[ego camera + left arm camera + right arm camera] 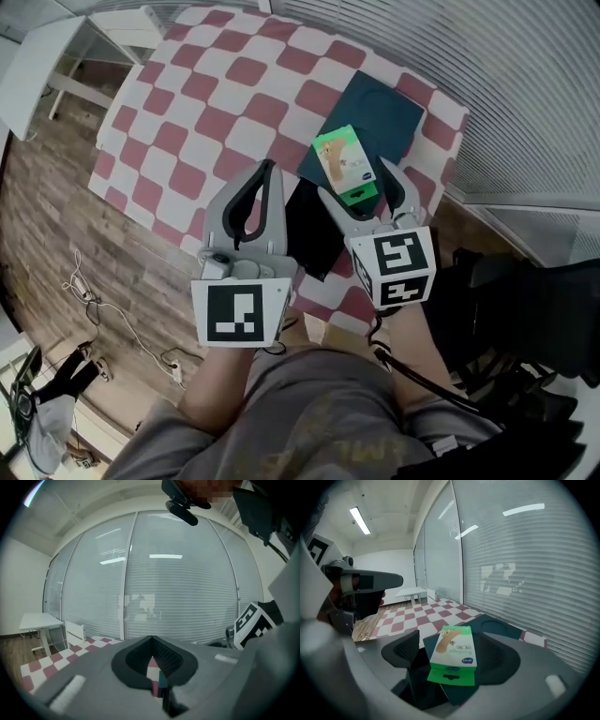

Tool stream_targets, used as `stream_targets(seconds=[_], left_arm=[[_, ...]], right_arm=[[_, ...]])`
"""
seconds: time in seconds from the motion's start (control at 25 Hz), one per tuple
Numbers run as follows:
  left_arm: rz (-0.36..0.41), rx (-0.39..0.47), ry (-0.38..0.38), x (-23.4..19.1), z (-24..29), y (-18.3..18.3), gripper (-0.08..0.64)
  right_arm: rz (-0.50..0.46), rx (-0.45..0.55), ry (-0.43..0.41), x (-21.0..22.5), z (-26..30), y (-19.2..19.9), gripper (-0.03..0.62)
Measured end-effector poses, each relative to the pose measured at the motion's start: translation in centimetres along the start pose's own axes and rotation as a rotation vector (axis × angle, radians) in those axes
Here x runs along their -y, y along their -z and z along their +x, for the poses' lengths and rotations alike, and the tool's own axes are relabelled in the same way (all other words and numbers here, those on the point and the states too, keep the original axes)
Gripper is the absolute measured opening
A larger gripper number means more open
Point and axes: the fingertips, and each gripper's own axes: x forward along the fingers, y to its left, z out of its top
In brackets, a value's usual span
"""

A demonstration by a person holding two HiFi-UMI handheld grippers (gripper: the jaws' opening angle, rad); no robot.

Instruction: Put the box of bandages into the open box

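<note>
Right tongs (355, 181) grip bandage box (339, 157) between jaws

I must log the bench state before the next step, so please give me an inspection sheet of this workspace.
Surface: table under a red-and-white checked cloth.
Job's things: green box of bandages raised between the right jaws; black open box below it, by the table's near edge.
Clutter: dark teal lid beside the open box; nothing else seen.
Grippers: left hand-held gripper jaws together, empty; right hand-held gripper apparently closed on the box of bandages.
Cables: black cable trailing from the right hand-held gripper; white cable on the floor.
Surroundings: wooden floor, white desk, blinds.
</note>
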Motion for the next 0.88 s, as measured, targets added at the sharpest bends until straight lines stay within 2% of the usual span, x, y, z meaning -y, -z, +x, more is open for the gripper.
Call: stream_targets(seconds=[0.4, 0.56, 0.72, 0.88], left_arm=[[-0.035, -0.051, 0.023, -1.6, 2.0, 3.4, 0.0], [-0.033, -0.057, 0.03, -1.6, 2.4, 3.7, 0.0], [-0.021, -0.038, 0.033, -1.5, 2.3, 3.0, 0.0], [0.002, 0.001, 0.026, -1.2, 1.9, 1.0, 0.0]], right_arm=[[0.027, -0.094, 0.052, 0.9, 2.7, 3.4, 0.413], [0.006, -0.104, 0.063, 1.1, 2.8, 3.6, 0.386], [0.001, -0.072, 0.071, 1.2, 2.5, 2.8, 0.382], [-0.001, -0.003, 0.083, 1.8, 1.1, 0.1, 0.381]])
